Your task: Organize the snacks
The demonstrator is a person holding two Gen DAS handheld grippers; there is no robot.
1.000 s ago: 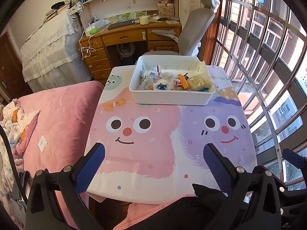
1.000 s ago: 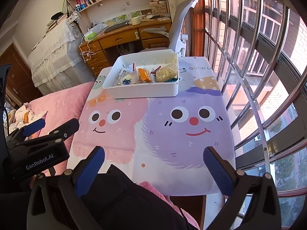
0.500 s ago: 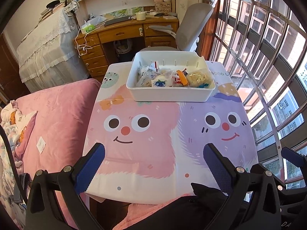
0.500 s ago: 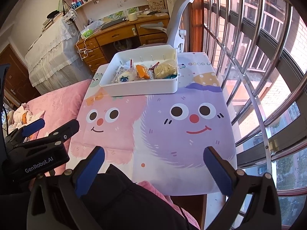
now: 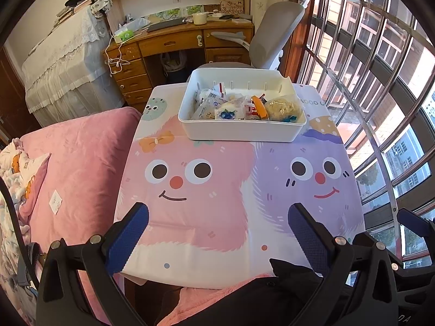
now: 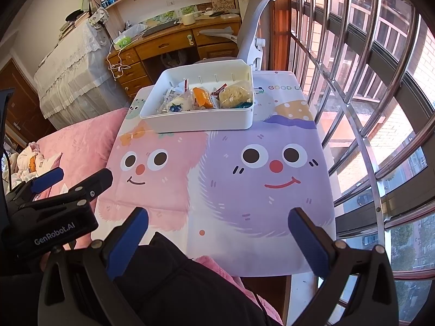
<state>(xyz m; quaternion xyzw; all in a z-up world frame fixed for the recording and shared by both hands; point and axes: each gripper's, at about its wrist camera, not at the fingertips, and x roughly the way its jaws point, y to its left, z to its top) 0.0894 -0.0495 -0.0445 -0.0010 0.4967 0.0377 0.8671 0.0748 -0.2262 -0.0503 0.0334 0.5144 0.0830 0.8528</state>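
Note:
A white bin (image 5: 239,131) stands at the far end of the table and holds several wrapped snacks (image 5: 231,111), among them an orange packet (image 5: 258,107) and a bag of pale crisps (image 5: 282,107). It also shows in the right wrist view (image 6: 201,121). My left gripper (image 5: 217,233) is open and empty over the table's near edge, far from the bin. My right gripper (image 6: 217,236) is open and empty, also at the near edge. The left gripper shows at the left of the right wrist view (image 6: 57,187).
The table has a cloth with a pink face (image 5: 179,179) and a purple face (image 5: 315,176). A pink bed (image 5: 76,157) lies to the left. A grey chair (image 5: 274,32) and a wooden desk (image 5: 174,43) stand behind. Window bars (image 5: 380,81) run along the right.
Both grippers have shifted slightly, so the table and bin sit a little lower and nearer in view. Both stay open and empty.

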